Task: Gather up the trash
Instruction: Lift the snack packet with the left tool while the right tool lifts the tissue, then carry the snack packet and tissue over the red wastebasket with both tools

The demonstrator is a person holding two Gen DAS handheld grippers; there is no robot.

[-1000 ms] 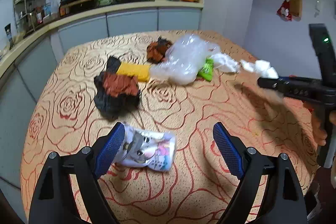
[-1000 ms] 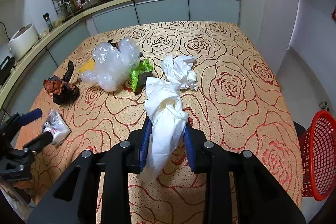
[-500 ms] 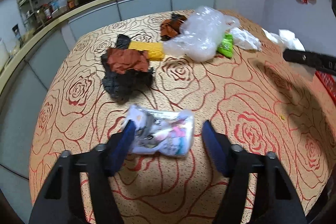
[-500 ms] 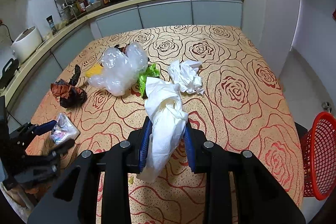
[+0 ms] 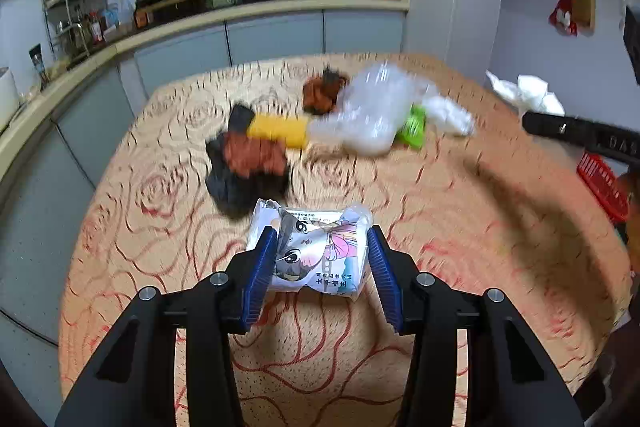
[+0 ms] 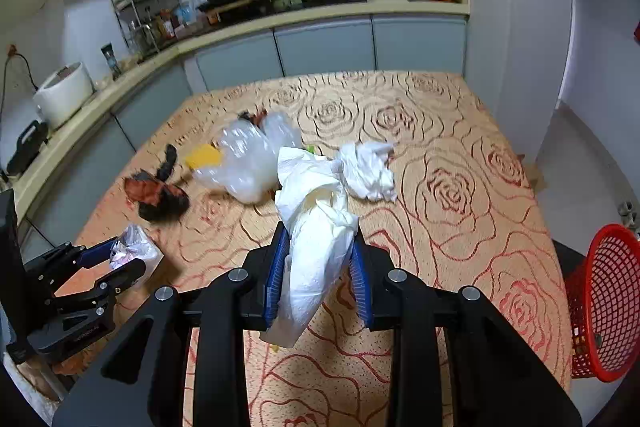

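My left gripper (image 5: pixel 322 259) is shut on a printed snack wrapper (image 5: pixel 316 253), held just above the rose-patterned table (image 5: pixel 440 227); it also shows in the right wrist view (image 6: pixel 134 253). My right gripper (image 6: pixel 318 267) is shut on a crumpled white tissue (image 6: pixel 316 227) above the table, and that tissue shows at the right of the left wrist view (image 5: pixel 524 93). On the table lie a black and rust wrapper (image 5: pixel 248 163), a yellow packet (image 5: pixel 278 131), a clear plastic bag (image 5: pixel 368 119), a green wrapper (image 5: pixel 414 127) and another white tissue (image 6: pixel 368 171).
A red mesh basket (image 6: pixel 600 303) stands on the floor past the table's right edge. A kitchen counter (image 6: pixel 320 15) with pans, a rack and a rice cooker (image 6: pixel 64 95) runs behind and to the left.
My left gripper's fingers closed from wide open onto the snack wrapper and lifted it slightly. My right gripper kept hold of the tissue and rose a little.
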